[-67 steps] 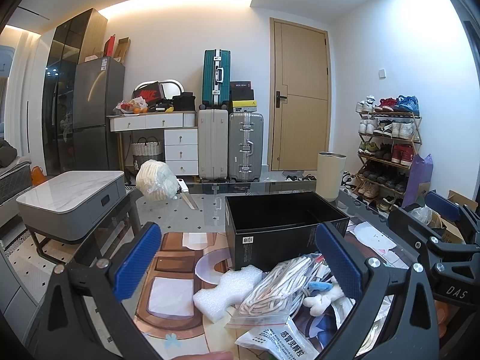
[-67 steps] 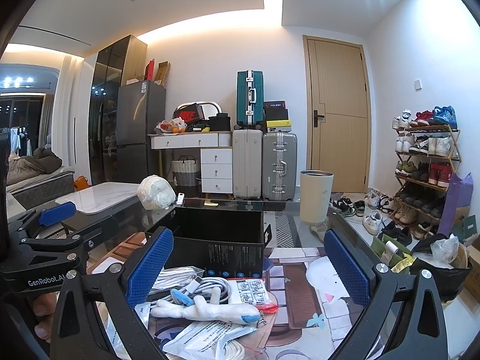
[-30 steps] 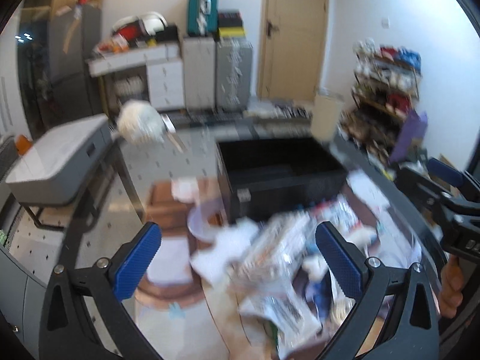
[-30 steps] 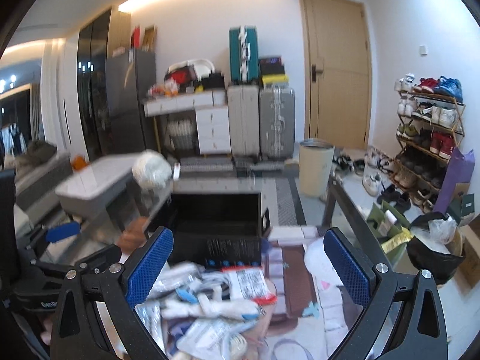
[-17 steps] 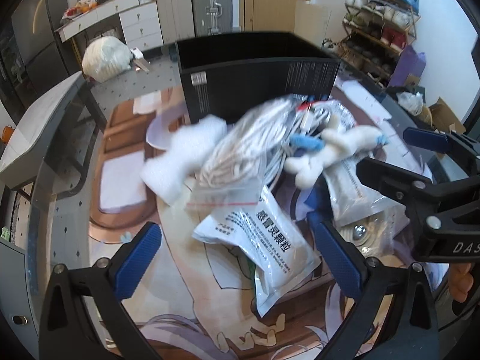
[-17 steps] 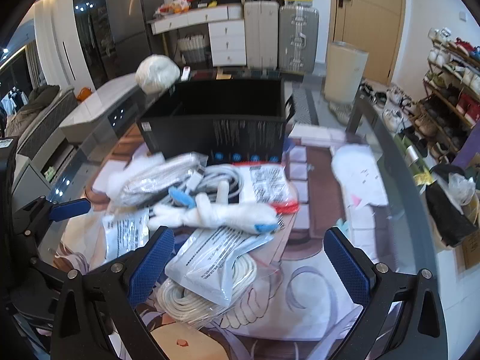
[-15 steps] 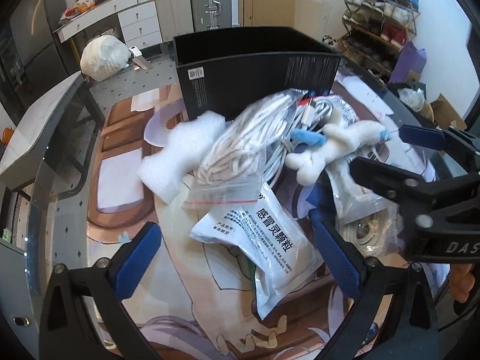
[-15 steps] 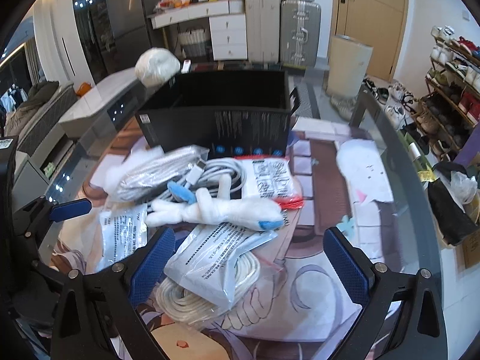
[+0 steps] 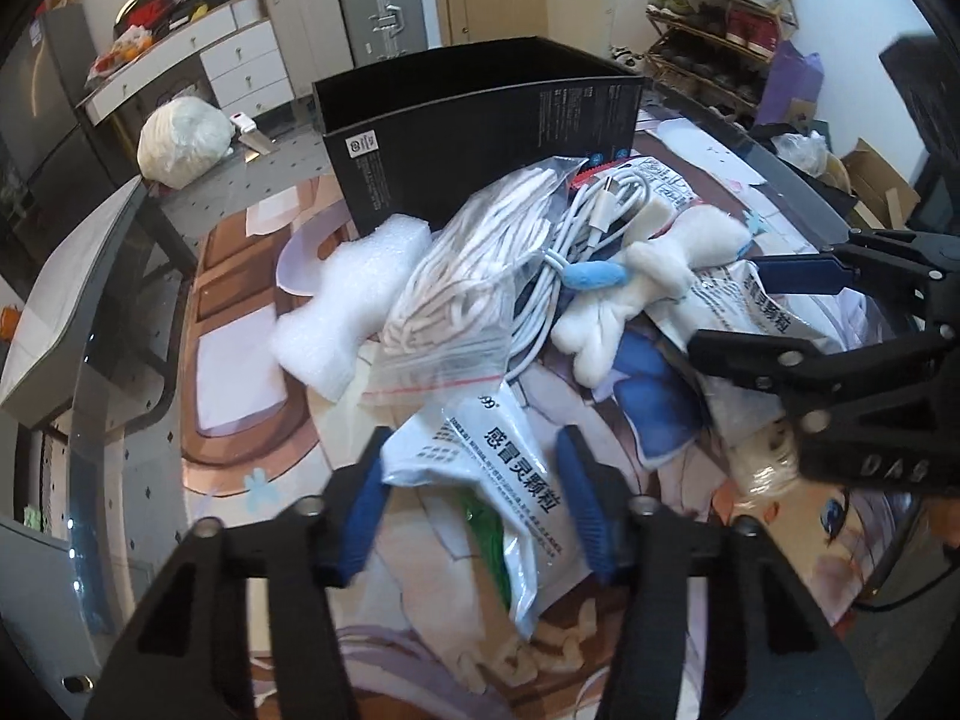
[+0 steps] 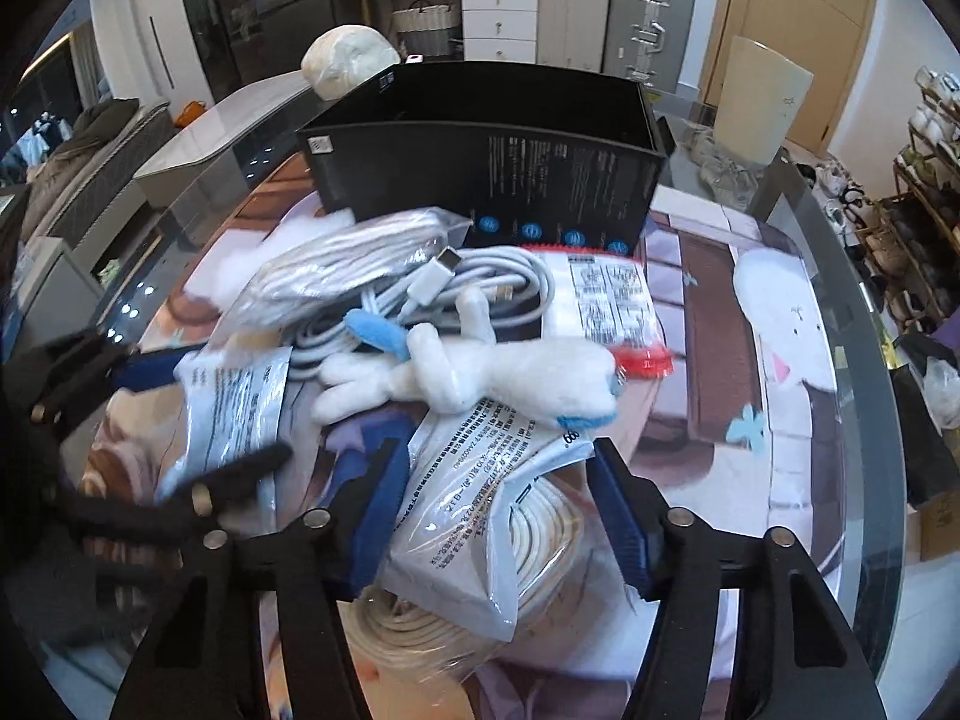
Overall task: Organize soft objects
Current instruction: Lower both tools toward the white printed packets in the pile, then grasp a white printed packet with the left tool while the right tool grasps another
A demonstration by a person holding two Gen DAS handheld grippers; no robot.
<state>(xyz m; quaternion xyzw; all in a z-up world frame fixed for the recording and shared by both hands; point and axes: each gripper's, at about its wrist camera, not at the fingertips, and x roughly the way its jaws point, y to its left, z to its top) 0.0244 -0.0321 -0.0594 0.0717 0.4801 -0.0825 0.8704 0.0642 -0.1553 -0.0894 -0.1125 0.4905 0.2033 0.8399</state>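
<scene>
Both grippers point steeply down into the pile of soft things on the table, each straddling its own white sachet, and that straddle is what the coming lift appears to turn on. The left gripper [image 9: 471,483] has the printed sachet [image 9: 510,480] between its blue pads [image 9: 363,501]; the sachet's long axis runs from the jaws up toward the pile and down past them toward the camera, so the jaws cross it at about its middle. The jaws are closing, and the pads look to be at the sachet's edges; whether they already press it cannot be told. The right gripper [image 10: 501,501] straddles a second sachet [image 10: 480,480] that lies on a bagged coil of cream cord [image 10: 480,594]; its jaws are closing too, with the sachet and part of the cord bag between them, firm contact not clear. The black box [image 9: 480,120], the likely destination, stands open just beyond the pile, straight ahead of both grippers, nearer to neither by any clear margin. Between pile and box lie the plush toy [image 10: 480,378], a bagged rope [image 9: 462,276], a white cable [image 10: 480,282] and a foam piece [image 9: 354,306]. The left view shows the foam piece whole and the right gripper from the side; the right view shows the box's open mouth and the cord coil, mostly hidden in the left view.
</scene>
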